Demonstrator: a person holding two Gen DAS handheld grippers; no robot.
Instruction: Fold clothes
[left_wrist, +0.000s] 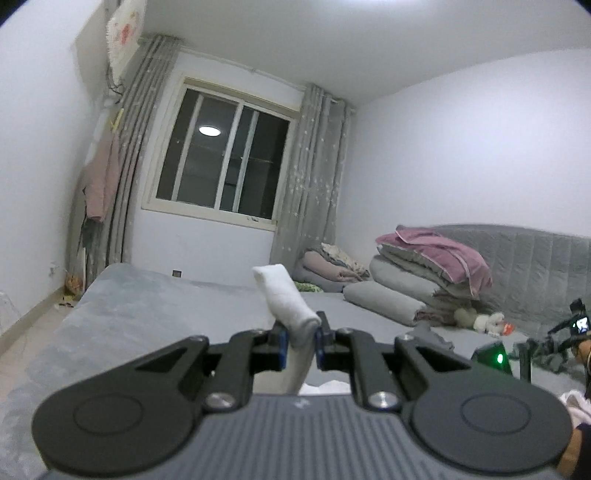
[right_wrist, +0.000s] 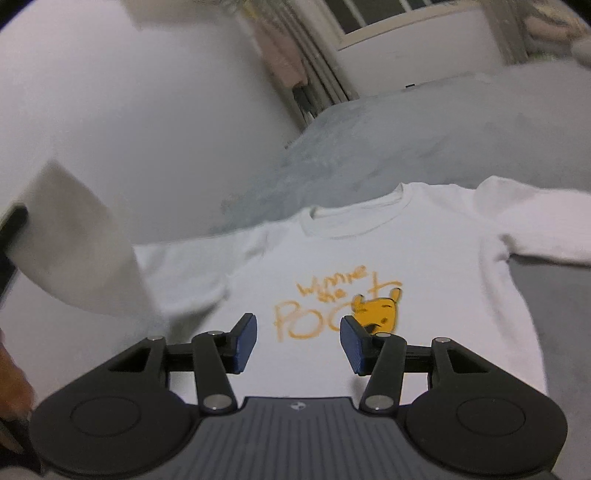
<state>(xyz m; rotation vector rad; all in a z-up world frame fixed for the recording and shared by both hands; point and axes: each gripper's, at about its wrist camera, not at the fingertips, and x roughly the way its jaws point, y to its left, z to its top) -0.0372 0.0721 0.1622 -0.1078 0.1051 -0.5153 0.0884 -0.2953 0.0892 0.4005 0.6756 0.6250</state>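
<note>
Left tool (left_wrist: 300, 338) clamped on white sleeve (left_wrist: 284, 295), cuff sticking up past blue pads, raised over grey bed (left_wrist: 155, 306). Right tool (right_wrist: 298, 338) wide open, empty, hovering above white sweatshirt (right_wrist: 369, 251). Sweatshirt lies flat, front up, on bed, orange print (right_wrist: 332, 306) between pads, collar at far side, right sleeve (right_wrist: 535, 229) spread out to right. Lifted sleeve blurred at left in right wrist view.

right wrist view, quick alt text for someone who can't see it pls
An open right gripper hovers over a white sweatshirt with an orange cartoon bear print, spread on a grey bed. One sleeve is lifted at left.
</note>
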